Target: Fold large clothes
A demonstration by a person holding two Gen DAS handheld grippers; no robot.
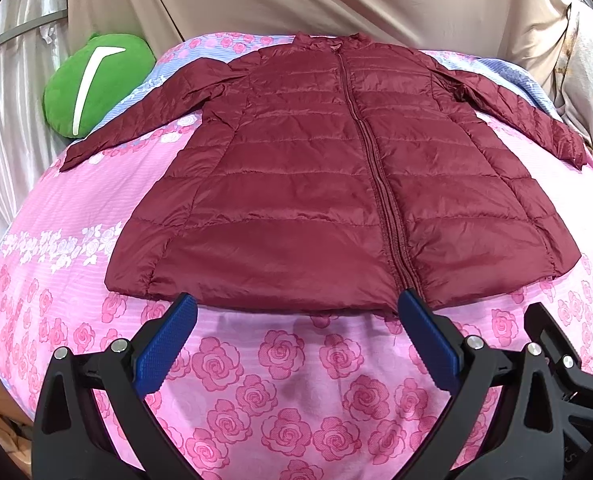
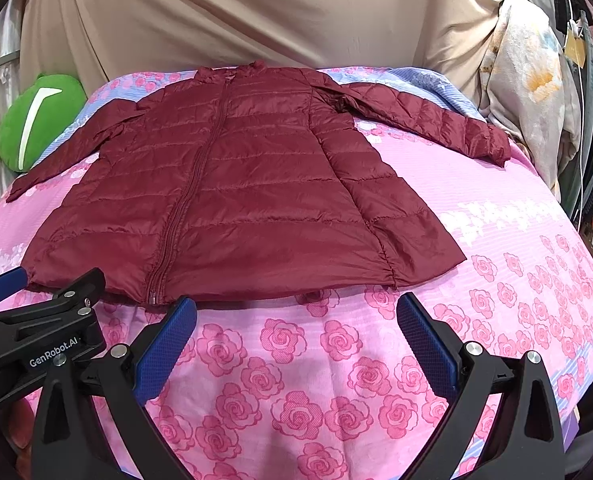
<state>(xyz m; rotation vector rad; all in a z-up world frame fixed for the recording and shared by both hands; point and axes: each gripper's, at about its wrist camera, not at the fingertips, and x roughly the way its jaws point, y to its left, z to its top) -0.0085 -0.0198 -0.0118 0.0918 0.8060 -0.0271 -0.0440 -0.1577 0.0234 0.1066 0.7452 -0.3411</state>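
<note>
Left wrist view: left gripper [image 1: 296,320] spread wide, holding nothing, near the hem of a quilted, glossy maroon jacket [image 1: 316,184] lying flat (zipped) on a rose-print bedsheet [image 1: 256,380].

Right wrist view: right gripper [image 2: 296,320] likewise spread apart, just short of the hem; green plush cushion [image 2: 36,120] beside the far sleeve.

This is a bedroom in a home. A bed [image 1: 76,280] fills the view, covered by a pink sheet printed with roses, with a green plush cushion [image 1: 96,84] at its far left corner. Beige cloth [image 2: 236,12] hangs behind it, pale curtains [image 1: 8,112] at the left, and a floral quilt [image 2: 532,92] is bundled at the right.
</note>
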